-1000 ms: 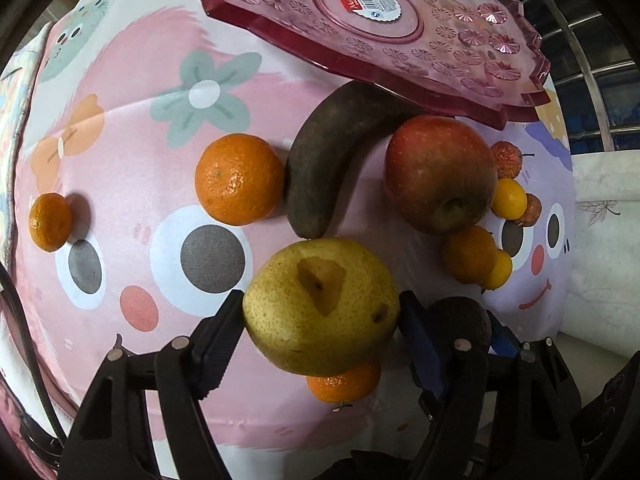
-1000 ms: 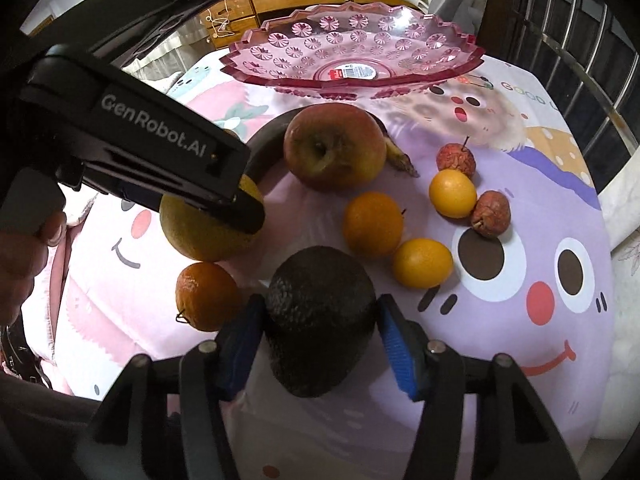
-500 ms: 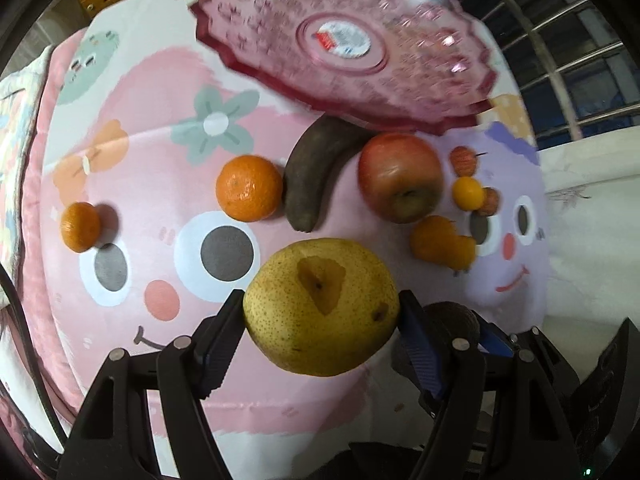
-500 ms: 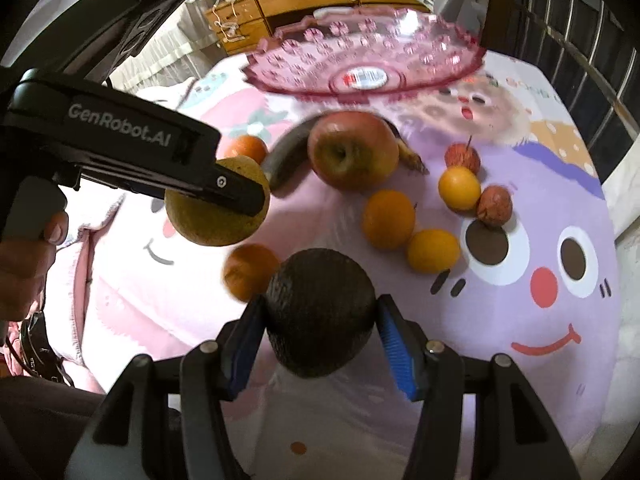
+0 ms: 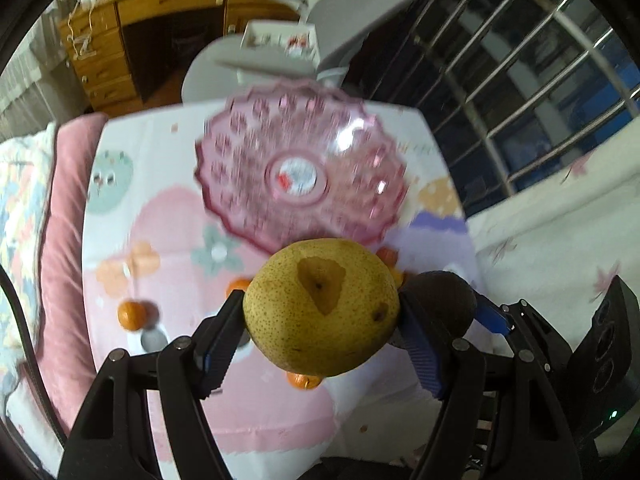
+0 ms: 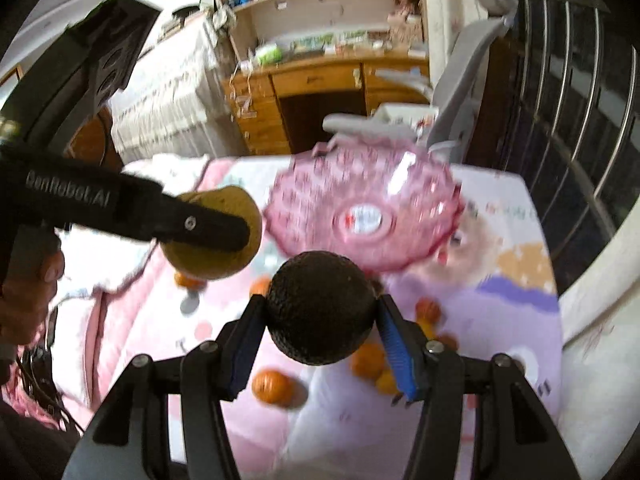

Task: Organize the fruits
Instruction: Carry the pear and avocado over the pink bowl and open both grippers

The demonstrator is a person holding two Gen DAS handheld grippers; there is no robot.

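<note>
Our left gripper (image 5: 322, 312) pinches a round, speckled yellow pear (image 5: 320, 306) with a scuffed patch, above the cartoon-printed cloth (image 5: 168, 220). Ahead sits the scalloped pink glass bowl (image 5: 300, 176), blurred. Our right gripper (image 6: 320, 314) clamps a dark, pebbly avocado (image 6: 320, 306) aloft beside it.

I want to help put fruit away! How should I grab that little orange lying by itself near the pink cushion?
Come straight down from above and pinch the small orange across its round middle. It sits alone on the cloth, so both sides look free, and its widest part probably won't slip out.
</note>
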